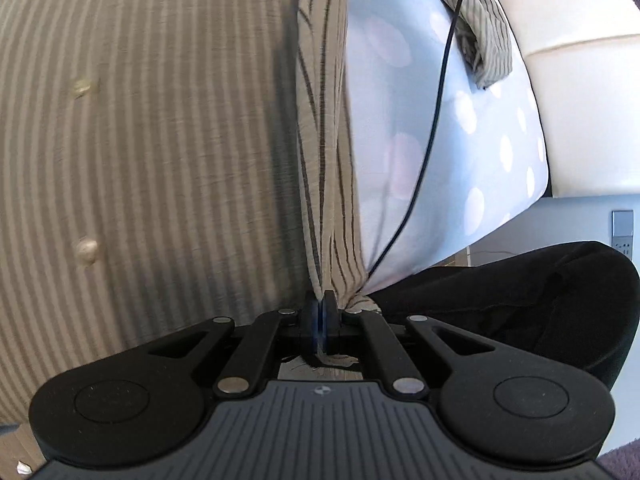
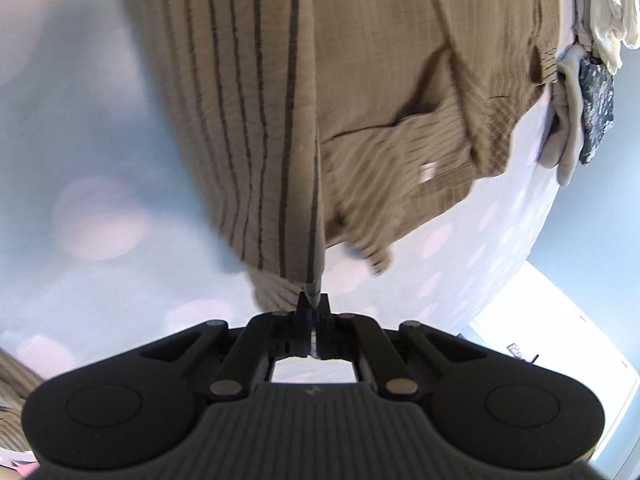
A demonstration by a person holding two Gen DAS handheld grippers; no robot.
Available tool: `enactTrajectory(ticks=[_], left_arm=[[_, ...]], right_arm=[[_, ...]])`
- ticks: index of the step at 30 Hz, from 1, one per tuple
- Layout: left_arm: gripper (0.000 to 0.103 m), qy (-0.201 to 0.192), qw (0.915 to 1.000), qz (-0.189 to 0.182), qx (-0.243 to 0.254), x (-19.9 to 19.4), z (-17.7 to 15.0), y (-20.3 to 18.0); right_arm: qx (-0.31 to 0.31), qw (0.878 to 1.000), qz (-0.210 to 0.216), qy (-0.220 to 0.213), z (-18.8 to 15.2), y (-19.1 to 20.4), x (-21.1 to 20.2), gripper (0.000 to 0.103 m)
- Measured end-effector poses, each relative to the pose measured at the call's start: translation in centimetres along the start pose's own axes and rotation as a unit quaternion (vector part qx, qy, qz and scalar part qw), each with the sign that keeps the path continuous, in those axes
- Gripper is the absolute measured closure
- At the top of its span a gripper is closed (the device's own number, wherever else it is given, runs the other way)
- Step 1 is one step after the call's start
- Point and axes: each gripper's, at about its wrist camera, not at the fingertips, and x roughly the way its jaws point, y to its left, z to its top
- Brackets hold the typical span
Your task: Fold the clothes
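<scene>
A beige shirt with thin dark stripes [image 1: 132, 128] fills the left of the left wrist view, two small buttons showing on it. My left gripper [image 1: 322, 300] is shut on a raised edge of this shirt, which runs taut away from the jaws. In the right wrist view the same striped shirt [image 2: 248, 100] hangs ahead, a sleeve [image 2: 400, 168] folded to its right. My right gripper [image 2: 315, 300] is shut on the shirt's lower edge, the cloth pinched thin between its pads.
Beneath the shirt lies a light blue sheet with pale pink and white dots [image 1: 472, 128]. A thin black cable [image 1: 436, 92] crosses it. Black fabric [image 1: 540, 296] sits by my left gripper. More clothes are piled at the far right [image 2: 592, 92]. A white cushion [image 1: 580, 80] borders the sheet.
</scene>
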Motion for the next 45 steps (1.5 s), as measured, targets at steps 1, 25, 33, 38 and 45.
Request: enactTrajectory(ticks=[1,25,33,38,45], left_arm=[[0.103,-0.001,1.0000,-0.005,-0.007,-0.2,-0.2,0.6],[0.103,-0.006,0.9956,-0.021,-0.091,-0.4,-1.9,7.6],[0.103,-0.003,0.9938,-0.009,-0.111,-0.1,-2.2,9.2],[0.103,-0.001,0.9949,0.006,-0.101,0.3,-2.0,8.9],[0.103,-0.011,0.9957,0.006,-0.092,0.0,-2.4,8.9]], right_arm=[[-0.005,1.000,-0.002,-0.003,0.5,-0.9,0.2,0.101],[-0.056,0.996,-0.001,-0.071,9.7,-9.7,6.6,0.101],[-0.027,0.998,-0.015,-0.061,11.5,-9.9,7.6,0.096],[0.001,0.999,-0.025,-0.045,11.1,-10.2,6.4,0.084],[0.054,0.998,-0.012,-0.022,10.1,-8.6,0.6,0.078]])
